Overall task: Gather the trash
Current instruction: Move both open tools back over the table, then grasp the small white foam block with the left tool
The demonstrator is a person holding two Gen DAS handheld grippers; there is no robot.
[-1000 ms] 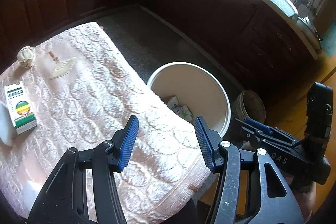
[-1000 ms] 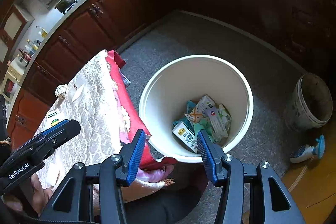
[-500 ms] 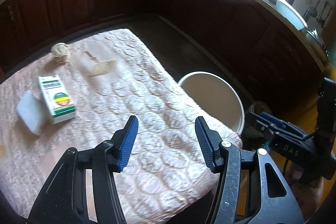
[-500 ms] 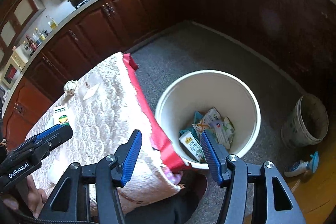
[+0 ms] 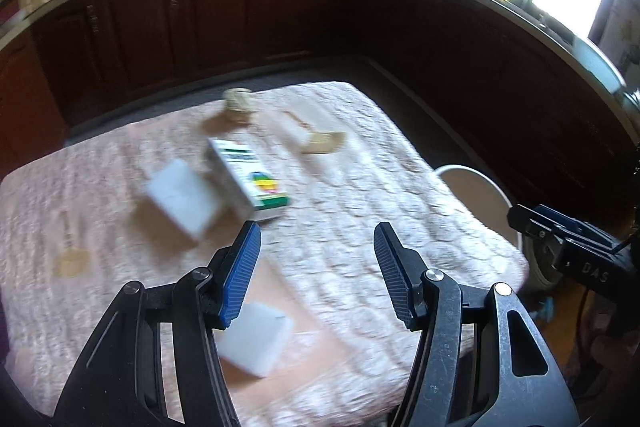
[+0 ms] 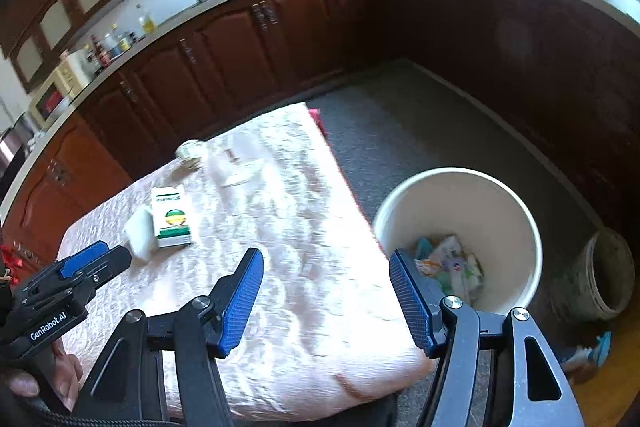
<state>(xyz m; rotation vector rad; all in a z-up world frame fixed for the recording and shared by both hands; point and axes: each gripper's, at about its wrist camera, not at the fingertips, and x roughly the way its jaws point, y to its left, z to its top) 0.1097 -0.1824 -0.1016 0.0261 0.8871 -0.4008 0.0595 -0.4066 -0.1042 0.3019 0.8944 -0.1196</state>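
Left claw [image 5: 316,267] wide open, empty, over the bench [image 5: 360,187]; right claw [image 6: 326,301] likewise, bin [image 6: 456,183] alongside.

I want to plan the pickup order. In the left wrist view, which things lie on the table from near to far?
White block nearest the fingers → second white block → green-and-white box → flat beige wrapper → crumpled ball.
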